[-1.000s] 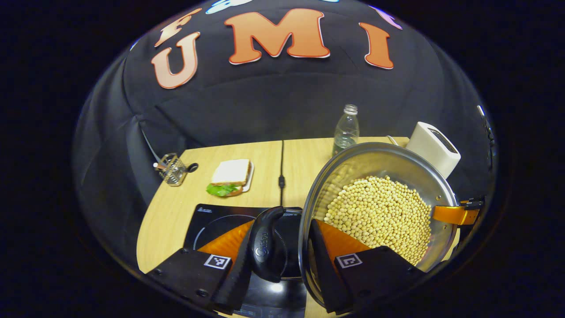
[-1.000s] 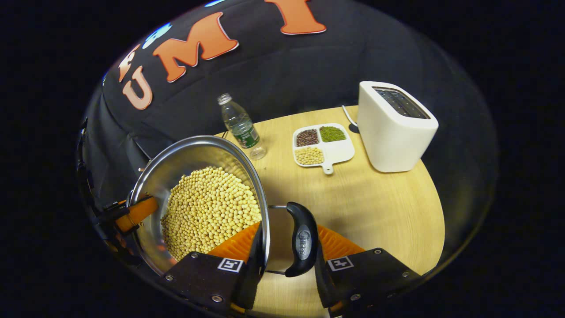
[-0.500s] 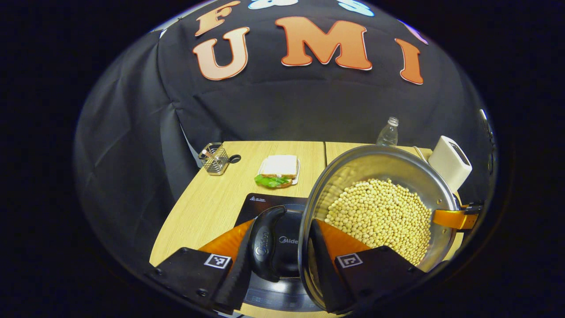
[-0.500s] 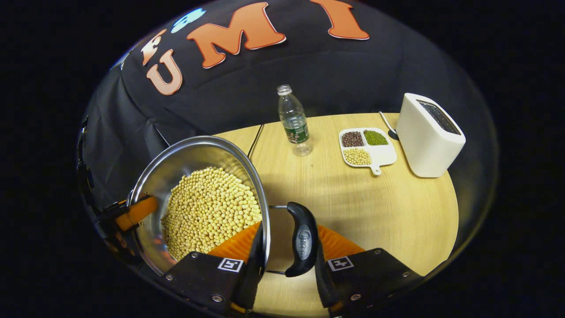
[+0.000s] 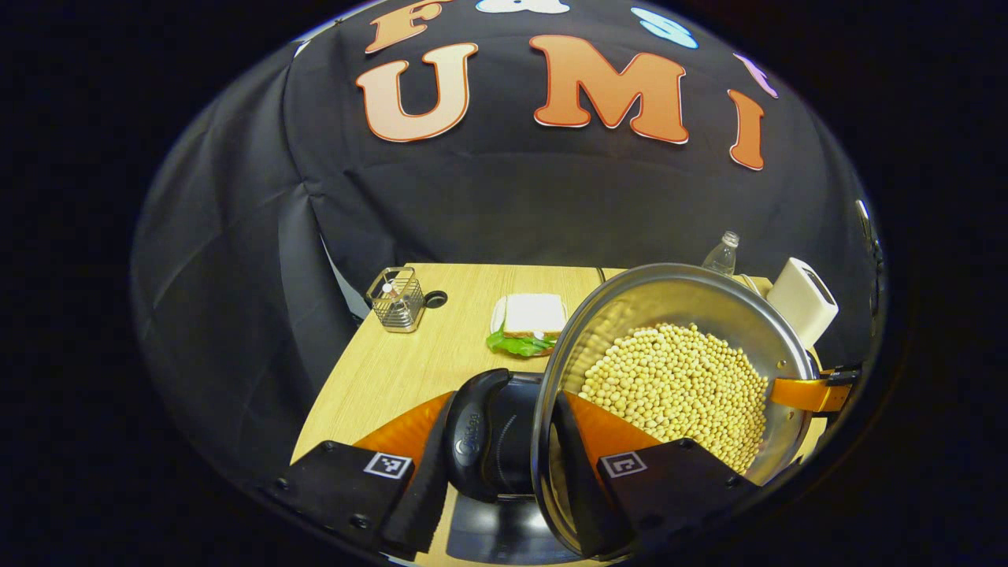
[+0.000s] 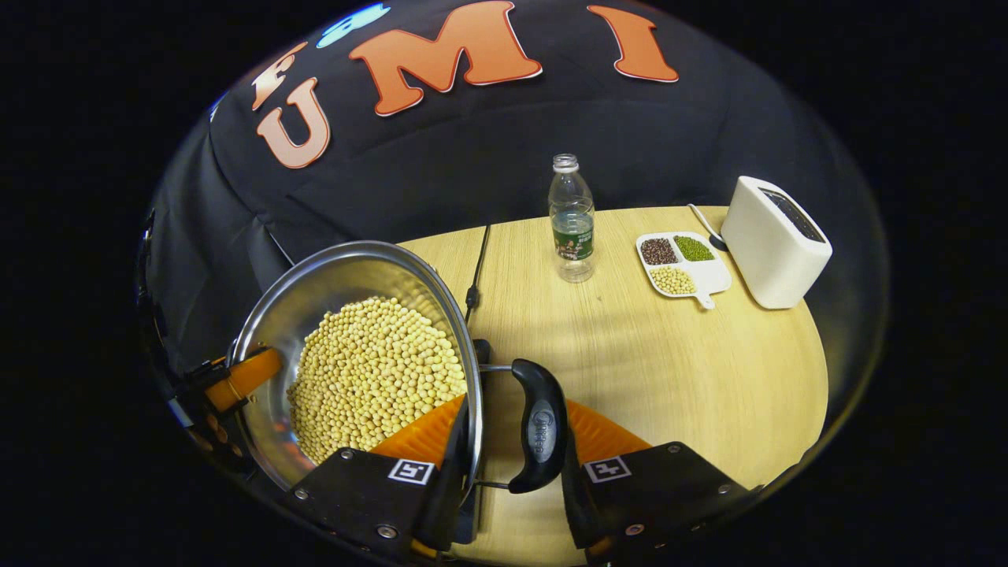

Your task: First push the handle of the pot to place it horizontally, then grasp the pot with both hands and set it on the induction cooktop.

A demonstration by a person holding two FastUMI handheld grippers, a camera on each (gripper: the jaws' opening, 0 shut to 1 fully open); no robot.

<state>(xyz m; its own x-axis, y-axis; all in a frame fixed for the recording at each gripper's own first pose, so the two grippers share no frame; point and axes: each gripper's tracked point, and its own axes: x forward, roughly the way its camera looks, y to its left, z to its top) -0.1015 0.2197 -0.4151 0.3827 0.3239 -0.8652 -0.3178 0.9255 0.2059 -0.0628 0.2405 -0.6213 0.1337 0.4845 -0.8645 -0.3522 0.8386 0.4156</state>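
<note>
Left gripper (image 5: 504, 465) clamped on pot (image 5: 677, 315) rim and handle (image 5: 471, 441), right gripper (image 6: 512, 465) likewise on opposite handle (image 6: 539, 425). Pot of beans (image 6: 374, 378) held over cooktop (image 5: 504, 535). Nearby: sandwich (image 5: 529, 323), bottle (image 6: 572, 224), toaster (image 6: 776, 244), bean tray (image 6: 683, 264), cable (image 6: 475, 276).

the pot (image 5: 677, 315) and its black handle (image 5: 472, 441) hide most of the induction cooktop (image 5: 504, 528). the bottle (image 5: 720, 253) shows just its top, and the wire basket's (image 5: 398, 299) contents are perhaps too small to tell.
</note>
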